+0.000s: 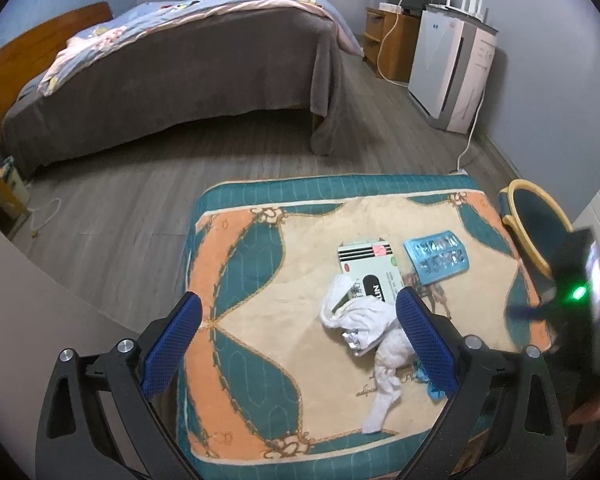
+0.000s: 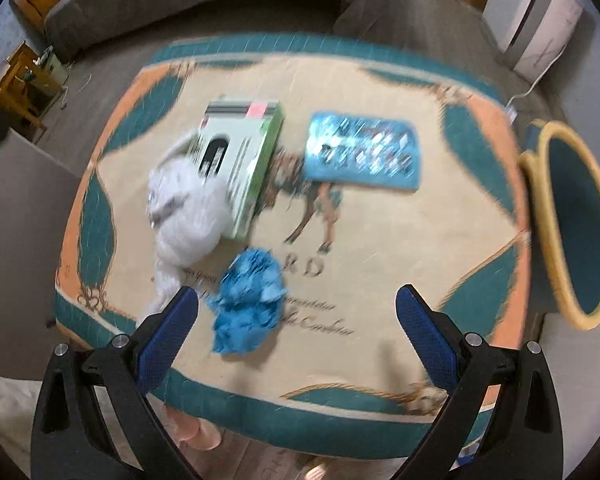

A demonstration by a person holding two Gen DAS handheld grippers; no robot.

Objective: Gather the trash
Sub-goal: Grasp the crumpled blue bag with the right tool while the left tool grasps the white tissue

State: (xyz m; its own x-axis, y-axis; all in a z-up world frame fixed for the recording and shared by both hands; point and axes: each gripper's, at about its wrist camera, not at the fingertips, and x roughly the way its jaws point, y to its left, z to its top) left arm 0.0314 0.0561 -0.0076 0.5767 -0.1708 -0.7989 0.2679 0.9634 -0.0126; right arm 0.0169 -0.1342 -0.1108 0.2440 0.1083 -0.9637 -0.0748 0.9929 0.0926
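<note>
From my left camera, my left tool (image 1: 298, 328) is wide open and holds nothing; the white tissue (image 1: 374, 332) lies on the bench (image 1: 260, 280), touching a box (image 1: 370, 270). From my right camera, my right tool (image 2: 298, 320) is wide open and empty too, and the blue crumpled paper (image 2: 249, 300) lies between its fingers; the bin (image 2: 572, 224) sits beside the bench.

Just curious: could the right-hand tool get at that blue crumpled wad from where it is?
Probably yes. The right gripper is open, and the blue wad lies uncovered between its fingers, nearest its left one.
</note>
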